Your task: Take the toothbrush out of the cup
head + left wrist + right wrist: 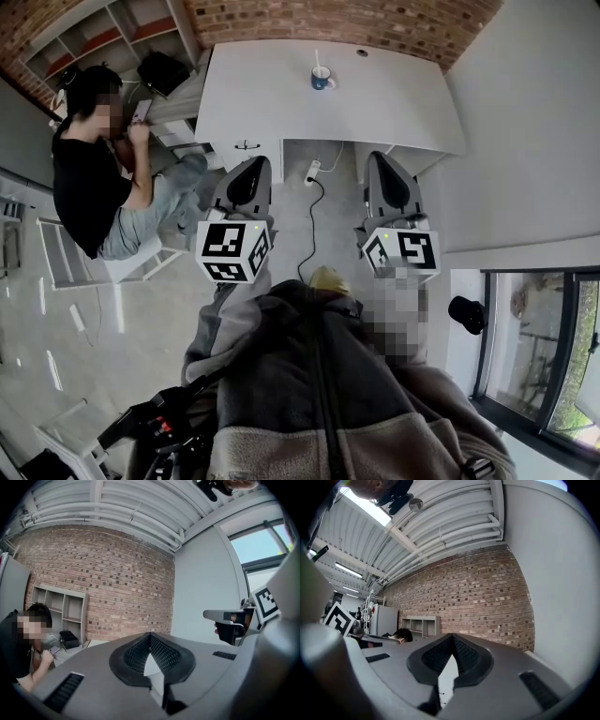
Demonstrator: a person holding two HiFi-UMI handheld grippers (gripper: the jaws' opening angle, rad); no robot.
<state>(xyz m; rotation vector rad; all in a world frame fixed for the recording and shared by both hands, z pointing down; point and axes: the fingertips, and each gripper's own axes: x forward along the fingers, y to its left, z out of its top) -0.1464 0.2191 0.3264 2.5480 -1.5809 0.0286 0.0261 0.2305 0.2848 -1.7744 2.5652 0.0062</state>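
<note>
One round blue cup (322, 81), slim toothbrush (317, 58) inside

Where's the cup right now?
Head view, top centre: the cup stands on the white table near its far edge, close to the brick wall, with the toothbrush standing in it.

Left tool (150, 637), seen along its own two grey jaws: the ribbed black pads (133, 656) meet at their tips, with nothing between them. Beyond stands a red brick wall (108, 588) with an open grey shelf unit (58, 613) against it and a black bag (69, 639) just below. At far left sits a person (21, 653) in a black top. At right is the right tool (225, 617) with its marker cube (265, 603), and a window (262, 545) above.
</note>
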